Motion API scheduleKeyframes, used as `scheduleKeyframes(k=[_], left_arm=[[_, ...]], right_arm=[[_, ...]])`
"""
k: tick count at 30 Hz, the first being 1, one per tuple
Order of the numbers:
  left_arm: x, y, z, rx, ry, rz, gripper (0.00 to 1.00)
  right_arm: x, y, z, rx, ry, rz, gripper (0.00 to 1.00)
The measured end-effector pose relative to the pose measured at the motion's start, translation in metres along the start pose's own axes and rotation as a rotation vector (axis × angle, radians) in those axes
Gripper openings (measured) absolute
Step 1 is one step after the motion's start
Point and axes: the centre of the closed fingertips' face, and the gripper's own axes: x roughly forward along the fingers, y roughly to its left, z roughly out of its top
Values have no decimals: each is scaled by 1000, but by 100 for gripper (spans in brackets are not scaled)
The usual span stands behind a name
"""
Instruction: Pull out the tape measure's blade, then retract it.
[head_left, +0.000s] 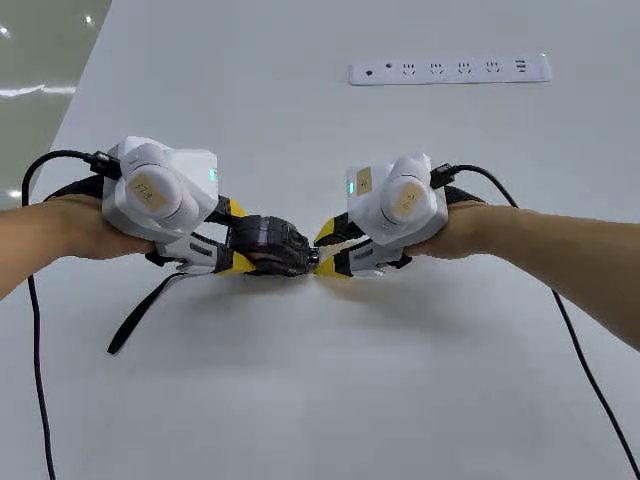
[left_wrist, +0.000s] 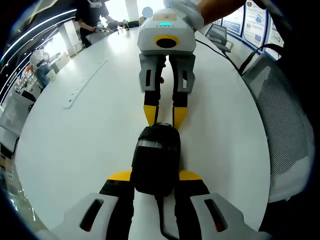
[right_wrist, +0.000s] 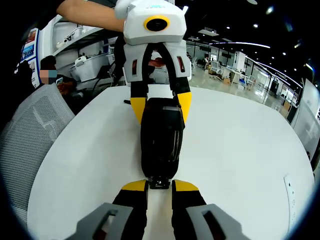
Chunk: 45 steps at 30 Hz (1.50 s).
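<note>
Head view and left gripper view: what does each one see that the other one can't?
The head view adds the person's left hand, wrapped around its gripper. The left gripper view adds a grey mesh chair and people far across the room. Both share the white table, the long white power strip, and the chunky black tape measure, gripped between the left tongs and right tongs.

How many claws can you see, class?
2: the left claw clamps the tape measure; the right claw faces it, closed on the blade tip.
</note>
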Motion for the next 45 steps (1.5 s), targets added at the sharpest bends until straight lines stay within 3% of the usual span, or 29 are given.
scheduleKeyframes(k=[13,45], left_arm=[[1,1,-1,-4,-9,-5,25],[2,0,-1,-30,-15,-11,25]], right_arm=[[5,0,-2,-21,12,4,11],[-3,4,-1,-40,18,-3,9]])
